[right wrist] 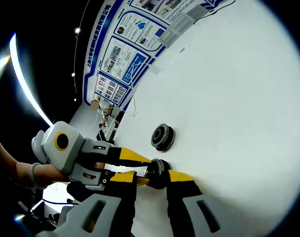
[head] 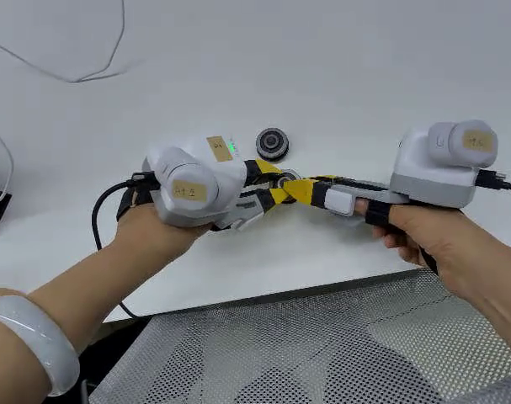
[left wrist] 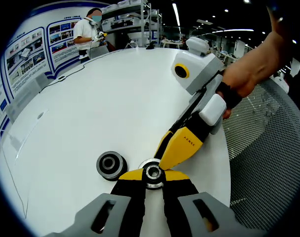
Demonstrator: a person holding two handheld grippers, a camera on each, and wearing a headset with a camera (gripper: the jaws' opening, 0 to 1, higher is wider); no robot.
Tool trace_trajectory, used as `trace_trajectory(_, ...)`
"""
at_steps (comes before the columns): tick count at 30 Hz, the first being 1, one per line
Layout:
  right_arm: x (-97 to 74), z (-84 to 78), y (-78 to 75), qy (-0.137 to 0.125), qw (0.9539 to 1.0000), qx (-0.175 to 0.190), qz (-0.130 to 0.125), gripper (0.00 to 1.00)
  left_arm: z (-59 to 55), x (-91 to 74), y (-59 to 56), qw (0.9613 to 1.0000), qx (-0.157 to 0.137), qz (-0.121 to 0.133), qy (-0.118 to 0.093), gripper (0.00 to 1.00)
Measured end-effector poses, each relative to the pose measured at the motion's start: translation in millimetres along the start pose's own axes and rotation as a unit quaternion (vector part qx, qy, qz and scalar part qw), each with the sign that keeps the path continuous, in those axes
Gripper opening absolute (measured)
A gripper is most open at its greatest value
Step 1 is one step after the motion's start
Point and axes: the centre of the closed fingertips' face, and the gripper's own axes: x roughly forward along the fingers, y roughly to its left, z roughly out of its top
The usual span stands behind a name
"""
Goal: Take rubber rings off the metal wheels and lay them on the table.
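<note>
We grip one small silver metal wheel (head: 287, 178) from both sides, at the white table's (head: 364, 76) front.
Head view, centre: left gripper (head: 276, 184) and right gripper (head: 299, 188) meet nose to nose. Left gripper view, bottom centre: jaws pinch the wheel, hub facing us. Right gripper view, lower centre: jaws narrow on its black rubber ring (right wrist: 157, 174), edge-on.

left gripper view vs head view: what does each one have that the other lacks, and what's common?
Left gripper view: the held wheel face-on, hub visible, clamped between the left gripper jaws; a person standing beyond the table; wall posters.
Head view: a white bracelet on the left wrist, a thin cable across the tabletop, both gripper bodies from above.
Shared: the right gripper meeting the held wheel, the loose wheel on the table nearby, the mesh surface at the near edge.
</note>
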Motion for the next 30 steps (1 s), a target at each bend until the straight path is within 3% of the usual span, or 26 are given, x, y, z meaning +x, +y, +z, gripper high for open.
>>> trace_trajectory(15,2.2,1.6,1.4,0.005,0.9999,-0.006,0.009,0.31,0.0,-1.0,-0.9,1.0,-0.002,-0.001,-0.002,0.12)
trace_trajectory(21,1.0,1.3,8.4,0.01,0.9996,-0.005,0.025,0.37,0.2,-1.4,-0.9,1.0,-0.002,-0.002,-0.003,0.12)
trace_trajectory(30,3.1,2.9,11.6,0.021,0.9988,-0.027,0.034,0.39,-0.2,-1.6,-0.5,1.0,-0.001,-0.002,-0.003,0.12)
